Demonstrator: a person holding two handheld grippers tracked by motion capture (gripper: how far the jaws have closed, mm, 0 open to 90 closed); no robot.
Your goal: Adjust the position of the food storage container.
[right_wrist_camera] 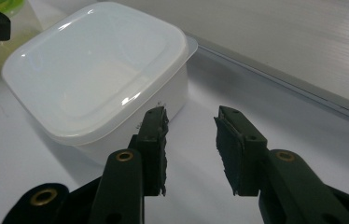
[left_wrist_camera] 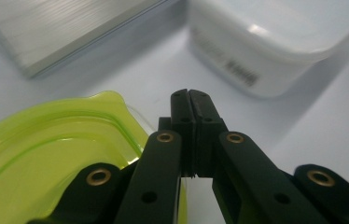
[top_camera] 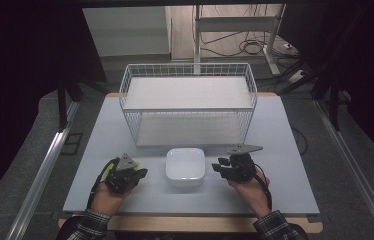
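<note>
— At the near middle of the tabletop [top_camera: 125, 150], what sits between the two hands?

— A white container [top_camera: 185, 166], squarish with rounded corners, its lid on. It stands just in front of the wire basket [top_camera: 188, 102] and between the two claws, apart from both.

— And the left claw [top_camera: 136, 175]?

— Its jaws are pressed together, and a translucent lime-green lid [left_wrist_camera: 46, 154] lies right beside and under them. In the left gripper view the jaws look clamped on its edge, though the contact itself is hidden behind the linkage, so I judge that rather than see it. Held that way, the lid probably stays clear of the white container.

— The right claw [top_camera: 221, 167]?

— Jaws apart, nothing between them, aimed toward the container's near corner but short of touching. I'd guess it is lining up on the rim, where a thin lip gives the pads [right_wrist_camera: 156, 140] something to bite.

— Materials?

— The container is smooth, glossy plastic with a barcode label on one wall. The green lid is glossy too, with raised concentric ridges. The basket is white coated wire in a fine grid, open at the top. The tabletop is matte pale grey.
</note>
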